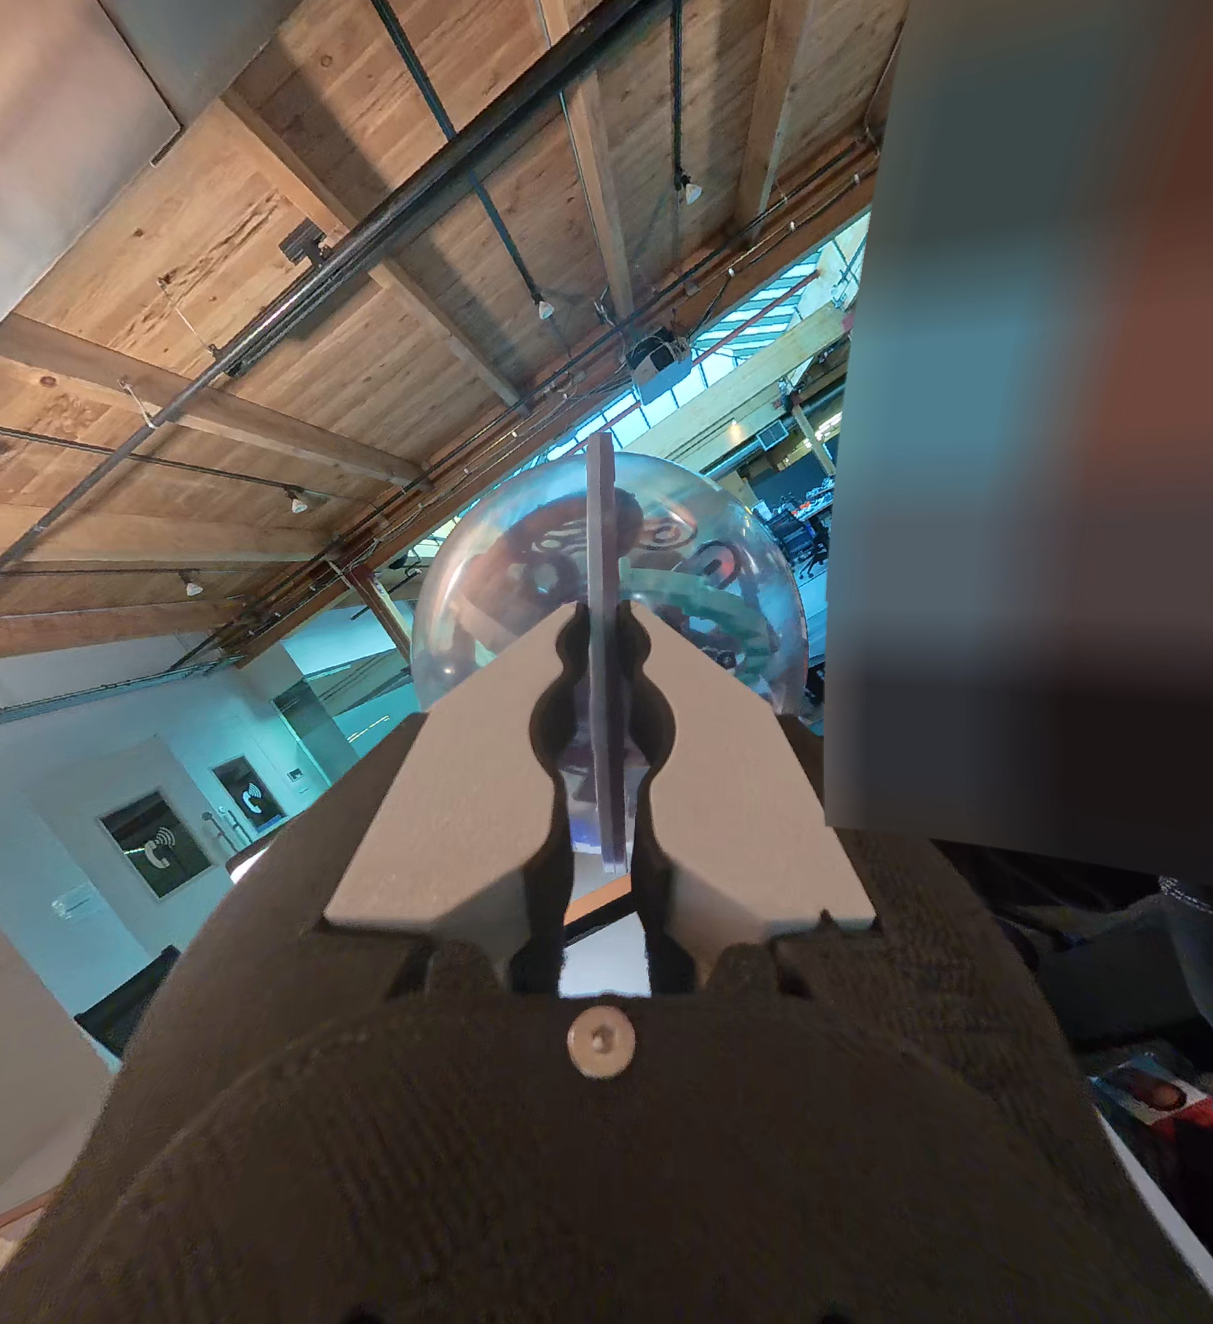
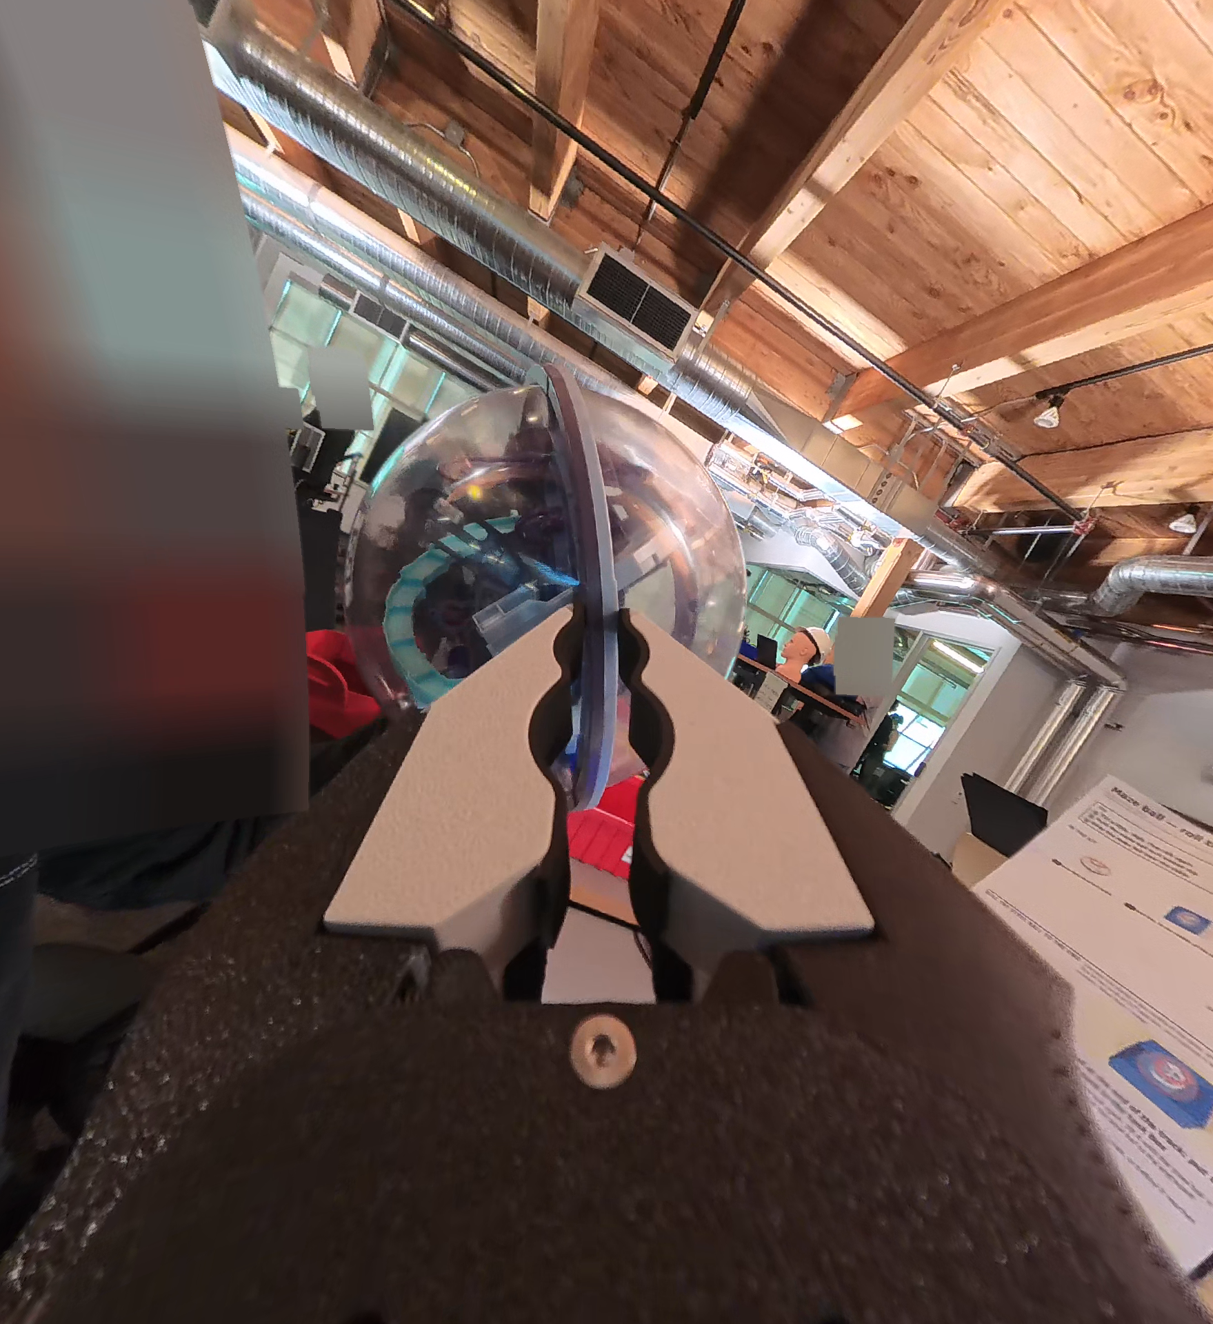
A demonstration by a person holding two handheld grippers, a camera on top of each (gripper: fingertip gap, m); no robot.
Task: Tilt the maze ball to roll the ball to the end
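Gripping the flat rim (image 1: 600,645) of the maze ball (image 1: 510,573), my left gripper (image 1: 602,609) has its pale fingers (image 1: 474,774) pinched narrow on that thin grey band. The band runs edge-on between the pads, straight up and away from the camera. The clear sphere bulges out on both sides of it, just past the fingertips, raised against the ceiling (image 1: 231,286).

My right gripper (image 2: 597,612) does the same from its side: fingers (image 2: 474,788) closed tight on the rim (image 2: 592,516), which here curves upward and leans a little left. Inside the maze ball (image 2: 446,516) I see a teal ribbed track (image 2: 410,595) looping low on the left and darker pieces behind it; in the left view a green track (image 1: 703,595) arcs to the right of the rim. The small ball inside I cannot pick out.

Farther out, wooden beams and dark rails cross overhead. Silver ducts (image 2: 403,165) and a vent (image 2: 635,294) hang above the sphere in the right view. A printed sheet (image 2: 1155,1003) lies low at right, and something red (image 2: 603,824) shows through the gap under the rim. A person's dark clothing (image 1: 1126,967) sits near the left gripper's right side.
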